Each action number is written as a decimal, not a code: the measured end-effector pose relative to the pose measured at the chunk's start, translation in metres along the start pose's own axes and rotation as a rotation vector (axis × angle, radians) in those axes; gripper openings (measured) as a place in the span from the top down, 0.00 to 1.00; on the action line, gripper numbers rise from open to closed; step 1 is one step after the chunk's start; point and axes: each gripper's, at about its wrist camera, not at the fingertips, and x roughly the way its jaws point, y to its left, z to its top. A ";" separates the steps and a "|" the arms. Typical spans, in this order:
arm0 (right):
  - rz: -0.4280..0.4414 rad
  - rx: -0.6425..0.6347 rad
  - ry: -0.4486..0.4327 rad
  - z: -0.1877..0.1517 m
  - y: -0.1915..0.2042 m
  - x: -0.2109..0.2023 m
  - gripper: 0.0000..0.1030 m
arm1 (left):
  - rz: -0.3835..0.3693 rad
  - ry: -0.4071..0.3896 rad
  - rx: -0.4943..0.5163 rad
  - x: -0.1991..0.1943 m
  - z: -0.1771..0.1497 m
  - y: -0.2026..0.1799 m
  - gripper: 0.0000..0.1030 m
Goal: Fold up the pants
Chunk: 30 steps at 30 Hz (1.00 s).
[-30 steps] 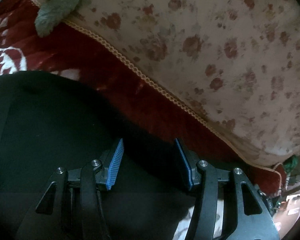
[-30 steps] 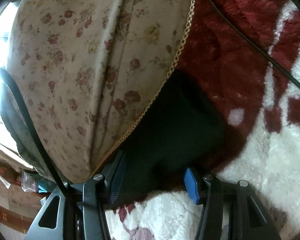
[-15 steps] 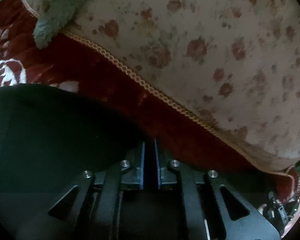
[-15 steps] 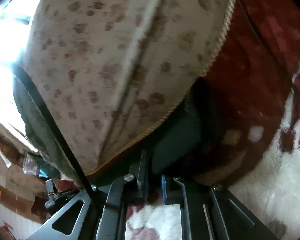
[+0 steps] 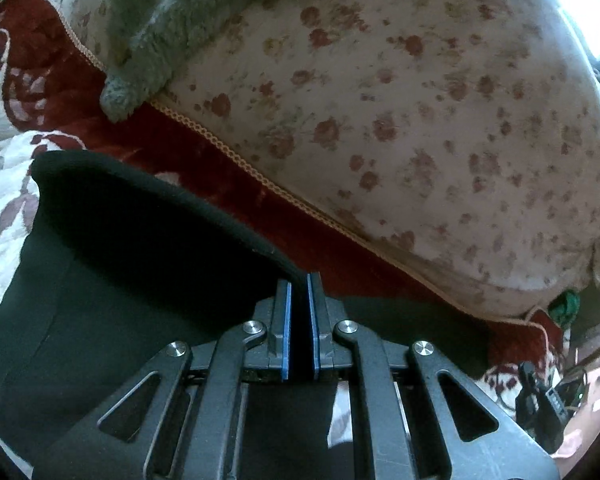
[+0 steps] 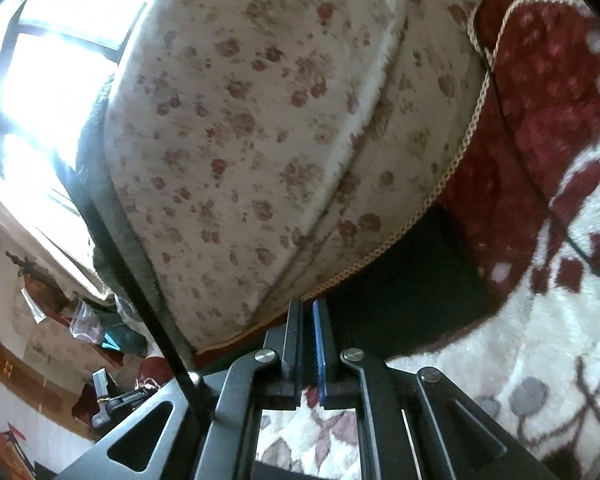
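Note:
The black pants [image 5: 112, 272] lie on a red and white patterned rug. In the left wrist view my left gripper [image 5: 299, 284] is shut on the pants' upper edge, and a fold of black cloth rises to the blue pads. In the right wrist view my right gripper [image 6: 307, 308] is shut on another edge of the black pants [image 6: 416, 292], which hang from the pads toward the rug. Both pinched edges are lifted off the rug.
A floral cream cushion [image 5: 420, 120] with gold cord trim fills the space just beyond both grippers. A grey fleece cloth [image 5: 148, 60] lies over its top. The rug [image 6: 540, 360] spreads to the right. A black cable [image 6: 132, 276] crosses the right wrist view. Bright window at left.
Both grippers went from open over the pants to shut on the cloth. Both have since risen, lifting the pinched edges off the rug.

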 end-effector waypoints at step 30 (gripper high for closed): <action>0.030 0.214 0.035 0.004 -0.045 0.028 0.96 | 0.003 -0.011 0.018 -0.021 -0.011 -0.006 0.94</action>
